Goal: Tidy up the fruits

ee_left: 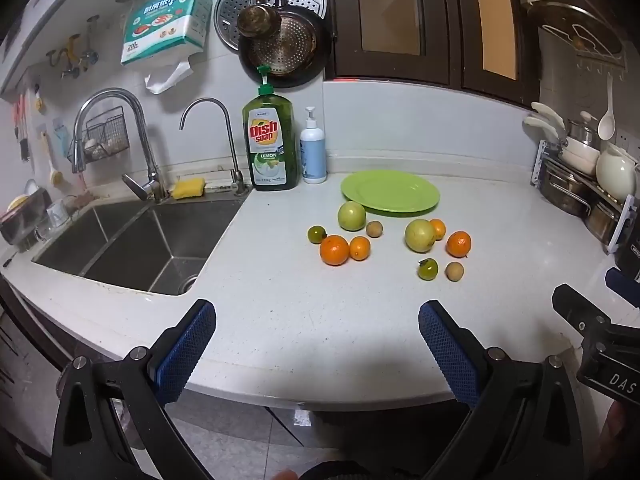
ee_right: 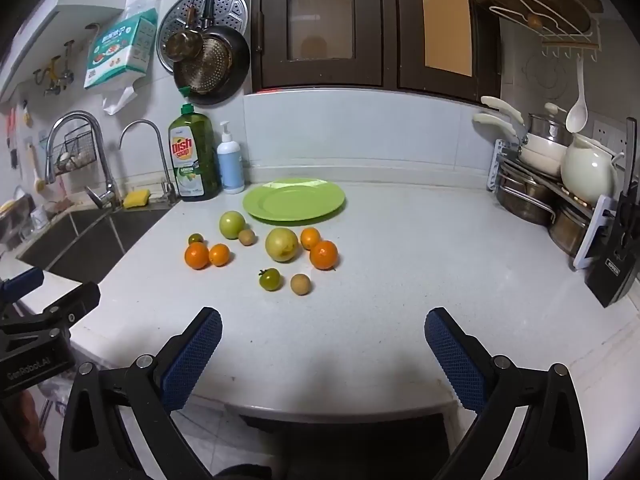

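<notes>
An empty green plate [ee_left: 390, 192] [ee_right: 294, 199] lies at the back of the white counter. In front of it lie several loose fruits: two large green ones [ee_left: 351, 216] [ee_left: 419, 235], several oranges such as the biggest [ee_left: 334, 250] [ee_right: 196, 255], two small green tomatoes [ee_left: 428, 269] [ee_right: 270, 279] and two small brown fruits [ee_left: 455, 271] [ee_right: 300, 284]. My left gripper [ee_left: 316, 344] is open and empty, held over the counter's front edge. My right gripper [ee_right: 322, 346] is open and empty too, to its right at the same edge.
A steel sink [ee_left: 132, 240] with two taps lies to the left. A dish soap bottle [ee_left: 272, 144] and a white pump bottle [ee_left: 313, 152] stand by the back wall. A rack of pots [ee_right: 552, 184] and a black knife block [ee_right: 618, 248] stand at the right.
</notes>
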`<state>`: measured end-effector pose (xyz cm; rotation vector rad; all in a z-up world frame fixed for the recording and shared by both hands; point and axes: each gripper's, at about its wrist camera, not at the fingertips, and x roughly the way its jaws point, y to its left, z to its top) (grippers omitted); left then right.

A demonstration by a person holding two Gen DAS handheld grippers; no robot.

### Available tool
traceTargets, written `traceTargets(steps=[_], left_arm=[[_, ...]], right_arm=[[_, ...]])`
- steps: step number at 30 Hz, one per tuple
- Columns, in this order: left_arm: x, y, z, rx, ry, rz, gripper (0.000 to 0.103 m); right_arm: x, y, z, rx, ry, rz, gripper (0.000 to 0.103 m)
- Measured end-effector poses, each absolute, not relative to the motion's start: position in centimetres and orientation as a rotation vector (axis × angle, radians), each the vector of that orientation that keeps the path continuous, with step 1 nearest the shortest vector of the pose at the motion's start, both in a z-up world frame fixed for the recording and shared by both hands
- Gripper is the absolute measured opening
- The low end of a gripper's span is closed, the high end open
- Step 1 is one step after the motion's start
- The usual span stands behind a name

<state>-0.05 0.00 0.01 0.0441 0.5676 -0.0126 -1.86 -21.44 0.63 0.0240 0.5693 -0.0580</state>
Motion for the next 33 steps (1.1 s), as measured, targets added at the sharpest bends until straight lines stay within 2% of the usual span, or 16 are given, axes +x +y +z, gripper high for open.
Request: traceTargets(steps=[33], left_arm=[[-0.3,0.9,0.5,0.025,0.56,-0.046,0.103]], right_arm=[[-2.0,-20.6,1.3,0.006,0.583,-0.052,0.102]])
